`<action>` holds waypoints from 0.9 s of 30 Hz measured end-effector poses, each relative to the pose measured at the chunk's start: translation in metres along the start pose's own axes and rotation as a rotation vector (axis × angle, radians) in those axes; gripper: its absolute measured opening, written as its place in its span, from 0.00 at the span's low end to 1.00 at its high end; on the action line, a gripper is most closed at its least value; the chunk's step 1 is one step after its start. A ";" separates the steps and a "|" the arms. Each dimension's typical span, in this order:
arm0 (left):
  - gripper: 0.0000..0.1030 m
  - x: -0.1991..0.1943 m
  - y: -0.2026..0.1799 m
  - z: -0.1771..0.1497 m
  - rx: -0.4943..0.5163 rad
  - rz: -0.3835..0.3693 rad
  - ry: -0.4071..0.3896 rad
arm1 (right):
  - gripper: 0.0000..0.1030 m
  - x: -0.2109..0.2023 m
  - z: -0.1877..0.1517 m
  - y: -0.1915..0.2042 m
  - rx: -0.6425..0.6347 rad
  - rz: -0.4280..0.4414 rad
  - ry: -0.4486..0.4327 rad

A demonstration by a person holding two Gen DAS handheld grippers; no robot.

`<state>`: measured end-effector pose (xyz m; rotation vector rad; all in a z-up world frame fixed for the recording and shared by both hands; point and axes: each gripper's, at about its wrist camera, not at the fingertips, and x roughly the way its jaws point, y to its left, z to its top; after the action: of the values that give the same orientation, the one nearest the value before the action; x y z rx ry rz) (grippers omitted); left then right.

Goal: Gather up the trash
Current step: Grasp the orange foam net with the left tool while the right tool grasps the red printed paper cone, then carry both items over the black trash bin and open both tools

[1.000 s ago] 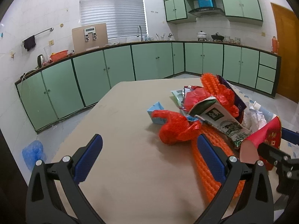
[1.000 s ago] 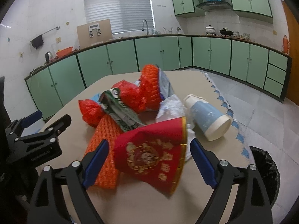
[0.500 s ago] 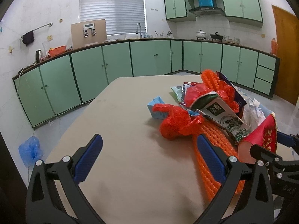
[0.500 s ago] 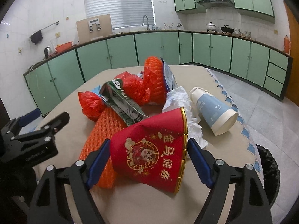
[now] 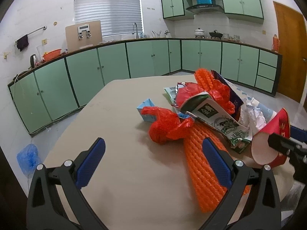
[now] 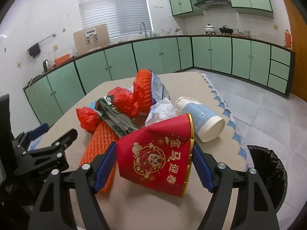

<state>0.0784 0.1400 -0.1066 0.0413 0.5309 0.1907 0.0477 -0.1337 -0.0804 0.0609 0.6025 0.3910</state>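
Two grippers: I held one in each hand, both low over the table (image 5: 119, 172) and pointing toward the kitchen counter.
Right gripper (image 6: 154, 164): my fingers sat on either side of the red paper cup (image 6: 159, 157), pads (image 6: 105, 163) touching or just beside its walls; I could not tell whether they were clenched on it.
Left gripper (image 5: 153, 164): my fingers were spread wide with nothing between them; the right pad (image 5: 214, 163) lay over the orange foam netting (image 5: 203, 163).
Trash pile: the red cup lay on its side at the near edge, beside the netting, a red plastic bag (image 5: 167, 126), a green-and-white carton (image 5: 216, 120), crumpled paper (image 5: 253, 115) and a blue paper cup (image 6: 201, 120).
Bin: a black-lined trash bin (image 6: 268, 172) stood on the floor just beside the table's right edge.
Room: green cabinets (image 5: 145, 57) ran along two walls under a window with blinds (image 5: 107, 7).
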 end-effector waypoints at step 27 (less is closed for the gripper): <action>0.09 0.014 -0.037 -0.015 0.008 -0.155 0.139 | 0.73 -0.013 0.006 -0.022 0.034 -0.038 -0.056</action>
<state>0.0888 0.1064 -0.1302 -0.0054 0.6708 0.0401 0.0492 -0.1590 -0.0720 0.0926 0.5544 0.3409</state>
